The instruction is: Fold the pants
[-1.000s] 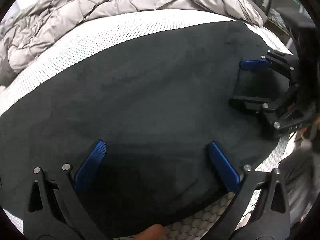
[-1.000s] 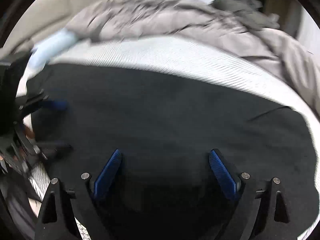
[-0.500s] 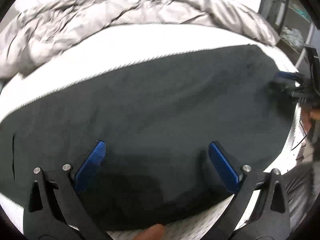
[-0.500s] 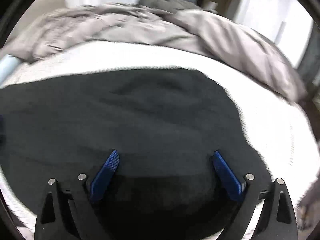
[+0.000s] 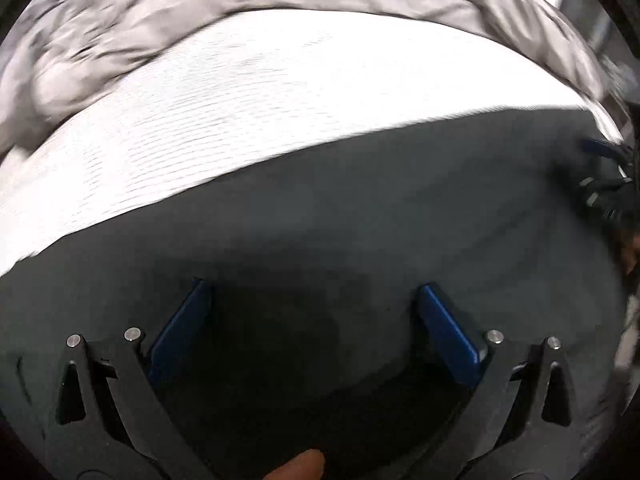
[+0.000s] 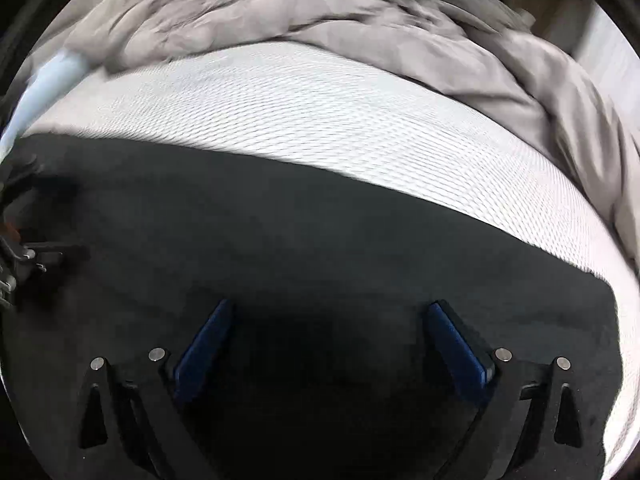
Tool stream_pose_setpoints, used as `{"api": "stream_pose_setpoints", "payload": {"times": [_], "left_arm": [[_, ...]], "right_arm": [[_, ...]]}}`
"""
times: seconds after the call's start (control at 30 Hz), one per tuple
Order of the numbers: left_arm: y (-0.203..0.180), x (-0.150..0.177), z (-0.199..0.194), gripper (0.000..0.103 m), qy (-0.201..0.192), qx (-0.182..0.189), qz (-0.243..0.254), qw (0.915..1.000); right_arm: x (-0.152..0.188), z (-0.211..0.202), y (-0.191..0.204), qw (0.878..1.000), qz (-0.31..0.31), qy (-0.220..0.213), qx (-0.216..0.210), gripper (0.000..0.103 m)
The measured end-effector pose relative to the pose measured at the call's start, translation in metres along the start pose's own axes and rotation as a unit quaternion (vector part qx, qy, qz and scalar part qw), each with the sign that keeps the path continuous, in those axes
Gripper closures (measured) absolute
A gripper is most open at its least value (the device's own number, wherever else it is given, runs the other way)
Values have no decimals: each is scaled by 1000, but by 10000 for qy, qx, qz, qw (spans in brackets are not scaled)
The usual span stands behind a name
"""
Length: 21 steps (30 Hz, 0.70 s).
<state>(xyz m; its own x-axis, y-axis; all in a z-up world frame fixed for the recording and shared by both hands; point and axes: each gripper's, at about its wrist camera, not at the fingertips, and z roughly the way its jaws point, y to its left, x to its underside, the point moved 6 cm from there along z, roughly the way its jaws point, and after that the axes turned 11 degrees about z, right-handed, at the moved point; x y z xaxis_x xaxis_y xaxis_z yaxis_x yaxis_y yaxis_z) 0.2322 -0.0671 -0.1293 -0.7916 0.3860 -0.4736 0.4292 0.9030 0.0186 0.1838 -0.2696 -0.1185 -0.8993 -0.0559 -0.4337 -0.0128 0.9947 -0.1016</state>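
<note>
Dark pants (image 5: 360, 216) lie flat on a white mattress (image 5: 260, 92), filling the lower half of both views (image 6: 300, 232). My left gripper (image 5: 314, 288) is open, low over the pants, with nothing between its blue pads. My right gripper (image 6: 332, 308) is open too, low over the pants. The right gripper shows at the right edge of the left wrist view (image 5: 604, 172). The left gripper shows at the left edge of the right wrist view (image 6: 24, 240).
A rumpled grey duvet (image 6: 320, 12) is piled along the far side of the mattress (image 6: 320, 112), also in the left wrist view (image 5: 200, 4). A pale blue pillow (image 6: 48, 80) lies at the far left. Furniture stands beyond the bed at right.
Both grippers have swung and pulled apart along the pants. The right gripper has shrunk to the edge of the left view. More white mattress shows. Both grippers stay open.
</note>
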Motion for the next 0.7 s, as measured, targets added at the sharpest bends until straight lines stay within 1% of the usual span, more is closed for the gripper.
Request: {"api": "stream_pose_setpoints", "payload": {"times": [0.03, 0.07, 0.1, 0.13, 0.17, 0.2, 0.23, 0.3, 0.37, 0.4, 0.43, 0.5, 0.53, 0.57, 0.63, 0.7], "left_arm": [[11, 6, -1, 0, -67, 95, -117, 9999], [22, 10, -3, 0, -66, -112, -190, 9997], [30, 11, -3, 0, -42, -223, -227, 9995], [36, 13, -5, 0, -78, -253, -306, 9992], [39, 13, -8, 0, -126, -250, -375, 9989], [39, 12, -12, 1, -96, -321, -392, 9987], [38, 8, -17, 1, -109, -388, -362, 9985], [31, 1, -29, 1, -337, -356, -341, 9982], [17, -12, -25, 1, -378, -245, -347, 9984], [9, -18, -18, 1, -353, -181, -333, 9987], [1, -23, -8, 1, -265, -109, -306, 9991], [-17, -34, 7, 1, -67, -107, -211, 9997], [-22, -37, 13, 0, -35, -196, -123, 9997], [-23, -40, 16, 0, -94, -230, -83, 9997], [-14, -39, 18, 0, -115, -117, -222, 9996], [6, -36, 18, 0, -162, -87, -463, 9988]], "right_arm": [[-4, 1, -38, 9971, 276, -122, 696, 4], [-2, -1, -57, 9944, 447, -168, 939, 5], [-1, -1, -86, 9888, 751, -174, 1281, 5], [0, -2, -117, 9796, 1117, -200, 1660, 4], [1, -2, -136, 9731, 1369, -205, 1844, 4], [1, -3, -144, 9716, 1569, -217, 1756, 4], [-4, -6, -146, 9724, 1642, -237, 1644, 4], [-11, -19, -142, 9728, 1524, -369, 1704, 5], [-22, -40, -121, 9748, 1334, -678, 1653, 4], [-31, -49, -106, 9779, 1276, -834, 1433, 4], [-39, -50, -86, 9818, 1244, -881, 1131, 4], [-47, -38, -47, 9895, 1131, -768, 471, 4], [-52, -26, -27, 9925, 1015, -660, 145, 4], [-55, -11, -4, 9952, 835, -498, -88, 4], [-49, 8, 28, 9985, 426, -291, -170, 6], [-45, 22, 33, 9997, 214, -126, 40, 6]]}}
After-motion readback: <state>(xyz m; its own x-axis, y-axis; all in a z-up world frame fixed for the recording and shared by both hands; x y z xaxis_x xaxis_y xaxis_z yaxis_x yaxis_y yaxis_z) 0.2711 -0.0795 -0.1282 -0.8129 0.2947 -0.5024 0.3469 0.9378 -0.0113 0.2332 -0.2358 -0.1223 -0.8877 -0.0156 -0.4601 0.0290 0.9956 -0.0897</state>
